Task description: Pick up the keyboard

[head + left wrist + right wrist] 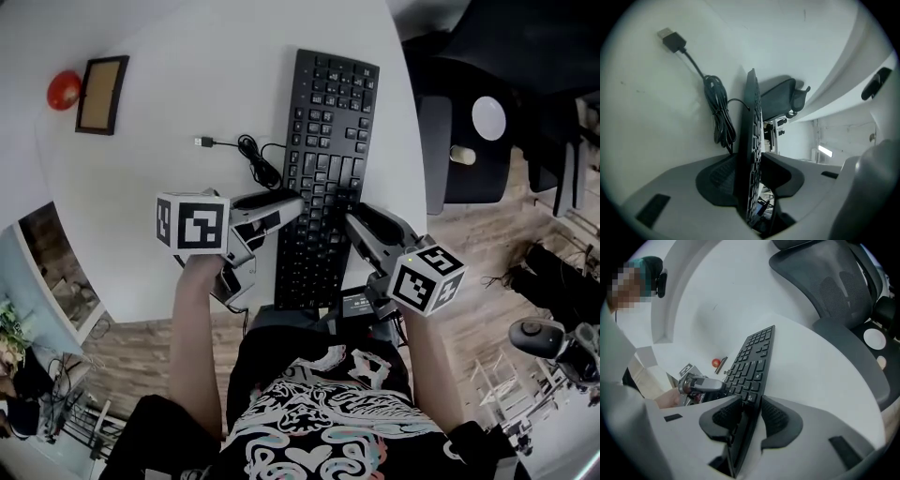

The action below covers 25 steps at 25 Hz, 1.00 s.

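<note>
Black and full-sized, the keyboard [323, 159] is seen lying lengthwise on the white round bench [187, 56], its far end pointing away from the person and its near end at the bench's near edge. The near end is held from both sides. The left hand-held gripper [286, 204] is closed on the left long edge, and in the left gripper view the keyboard is seen edge-on between the two dark pads, which are pressed against it. The right hand-held gripper [361, 225] is clamped on the right long edge, one pad on the keys and the other underneath. Whether the keyboard has been raised off the surface cannot be told. Its black cable [253, 155] is bunched in loops just beside the left edge, with the USB plug [203, 142] lying loose on the bench. Well apart, at the far left, a red ball [64, 90] is set just beside a small framed board [101, 94]. A dark office chair [469, 122] is placed beyond the bench's right side.
</note>
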Available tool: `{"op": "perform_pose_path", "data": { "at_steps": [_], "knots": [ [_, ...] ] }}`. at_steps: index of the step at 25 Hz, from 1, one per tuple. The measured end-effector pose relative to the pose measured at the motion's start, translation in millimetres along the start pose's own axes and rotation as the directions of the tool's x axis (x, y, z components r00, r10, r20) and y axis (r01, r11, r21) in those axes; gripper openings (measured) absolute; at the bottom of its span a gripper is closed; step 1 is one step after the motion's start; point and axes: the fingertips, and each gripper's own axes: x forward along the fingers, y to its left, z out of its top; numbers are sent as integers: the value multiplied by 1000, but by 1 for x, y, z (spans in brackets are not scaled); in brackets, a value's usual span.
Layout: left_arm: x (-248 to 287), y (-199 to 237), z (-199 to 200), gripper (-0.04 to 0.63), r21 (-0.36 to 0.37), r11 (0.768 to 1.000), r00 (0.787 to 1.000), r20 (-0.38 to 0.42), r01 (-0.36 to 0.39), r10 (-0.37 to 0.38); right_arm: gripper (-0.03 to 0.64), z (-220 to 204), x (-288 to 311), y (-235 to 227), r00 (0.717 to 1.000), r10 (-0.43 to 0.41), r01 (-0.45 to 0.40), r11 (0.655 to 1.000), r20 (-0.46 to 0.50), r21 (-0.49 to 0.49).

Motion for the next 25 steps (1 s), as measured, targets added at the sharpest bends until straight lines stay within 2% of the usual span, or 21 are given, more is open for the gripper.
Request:
{"op": "perform_pose_path", "data": {
  "at_steps": [2,3,6,7,8,10,12,14,16,20,25],
  "knots": [
    [1,-1,1,163,-24,1000,1000,-19,17,-17,149,0,-1,0,1000,5,-5,1000,0,18],
    [2,-2,0,163,-5,1000,999,-40,6,-6,149,0,-1,-1,1000,10,-10,1000,1,30],
    [6,0,-9,163,118,992,993,-102,-53,65,149,2,-2,-2,999,27,-28,996,18,83],
    [6,1,-10,163,138,989,992,-104,-58,72,149,3,-2,-2,999,30,-32,995,26,99],
    [6,1,-10,163,129,990,994,-95,-49,62,149,3,-2,-3,999,33,-37,993,33,111],
    [6,0,-6,163,40,999,996,-85,2,2,142,3,-3,-3,998,50,-54,991,35,121],
    [17,-6,-12,159,-20,998,986,-149,67,-69,131,2,-1,-1,997,77,-77,993,9,91],
    [36,-16,-31,139,12,995,959,-267,100,-93,127,-2,1,1,997,74,-73,997,-21,26],
    [47,-21,-41,121,55,993,946,-314,100,-77,127,-3,1,0,998,58,-59,998,-22,-11],
    [45,-21,-38,121,32,992,960,-255,126,-114,122,-2,-4,-3,995,101,-101,995,-4,24],
    [43,-19,-35,117,51,993,974,-208,108,-95,92,-2,-5,-4,993,122,-122,991,-5,48]
  ]
}}
